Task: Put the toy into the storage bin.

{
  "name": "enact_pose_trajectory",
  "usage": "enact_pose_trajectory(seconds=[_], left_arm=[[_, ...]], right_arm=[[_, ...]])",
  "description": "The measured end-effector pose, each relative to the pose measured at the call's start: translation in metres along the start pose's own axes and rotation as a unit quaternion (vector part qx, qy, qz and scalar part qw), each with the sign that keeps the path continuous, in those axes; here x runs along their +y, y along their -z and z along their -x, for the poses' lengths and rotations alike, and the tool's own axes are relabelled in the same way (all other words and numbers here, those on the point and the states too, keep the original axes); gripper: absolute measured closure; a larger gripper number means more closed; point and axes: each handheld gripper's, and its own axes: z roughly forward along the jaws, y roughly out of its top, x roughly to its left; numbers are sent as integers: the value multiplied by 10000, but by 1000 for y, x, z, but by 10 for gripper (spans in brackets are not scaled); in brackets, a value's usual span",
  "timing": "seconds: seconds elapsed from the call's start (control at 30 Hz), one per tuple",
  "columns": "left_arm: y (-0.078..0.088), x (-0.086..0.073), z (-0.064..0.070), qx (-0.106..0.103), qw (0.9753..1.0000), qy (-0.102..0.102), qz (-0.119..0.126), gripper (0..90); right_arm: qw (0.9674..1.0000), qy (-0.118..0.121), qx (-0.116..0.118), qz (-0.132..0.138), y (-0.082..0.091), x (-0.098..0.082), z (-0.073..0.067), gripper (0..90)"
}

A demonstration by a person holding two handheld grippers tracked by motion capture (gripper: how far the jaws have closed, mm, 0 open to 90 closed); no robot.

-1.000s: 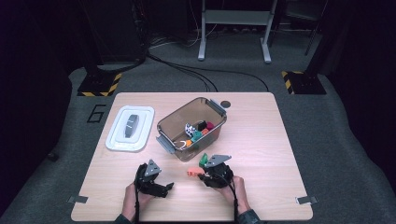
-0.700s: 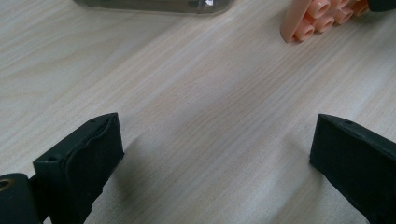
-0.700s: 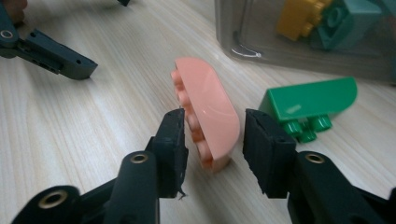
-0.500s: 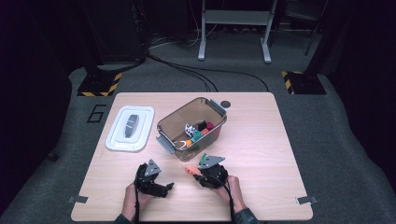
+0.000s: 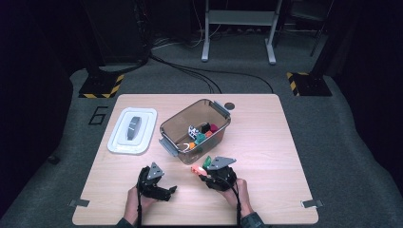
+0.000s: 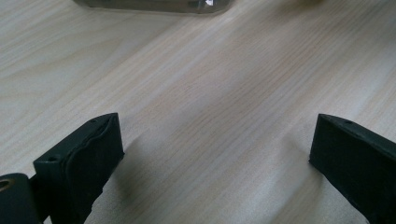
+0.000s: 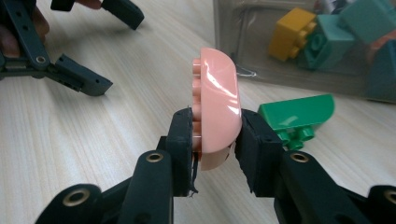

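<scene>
My right gripper (image 7: 215,128) is shut on a pink rounded brick (image 7: 217,93), which stands on edge between the pads just above the wooden table. In the high view the same brick (image 5: 195,168) shows at the right gripper's (image 5: 202,173) tip, near the table's front. A green brick (image 7: 296,114) lies on the table just behind it, in front of the clear bin (image 7: 243,42). My left gripper (image 6: 217,135) stands open over bare wood with nothing between its jaws. From above, the left gripper (image 5: 167,191) is at the front left.
The clear bin (image 5: 171,128) in mid-table holds several coloured bricks. Its white lid (image 5: 121,142) lies to the left. A small dark disc (image 5: 230,105) sits behind the bin. The left gripper's fingers (image 7: 79,81) show at the top left of the right gripper view.
The right gripper has shifted slightly with the pink brick still in its jaws. The left gripper has stayed where it was.
</scene>
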Motion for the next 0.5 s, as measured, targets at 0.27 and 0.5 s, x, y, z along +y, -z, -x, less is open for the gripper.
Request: enact_pose_trajectory(seconds=[0.27,0.5], left_arm=[[0,0,0,3,10000,-5,-5,26],[0,0,0,-11,10000,3,-14,25]], right_arm=[[9998,-71,-68,182,17,5,6,672],[9991,-255,-203,280,33,7,14,672]])
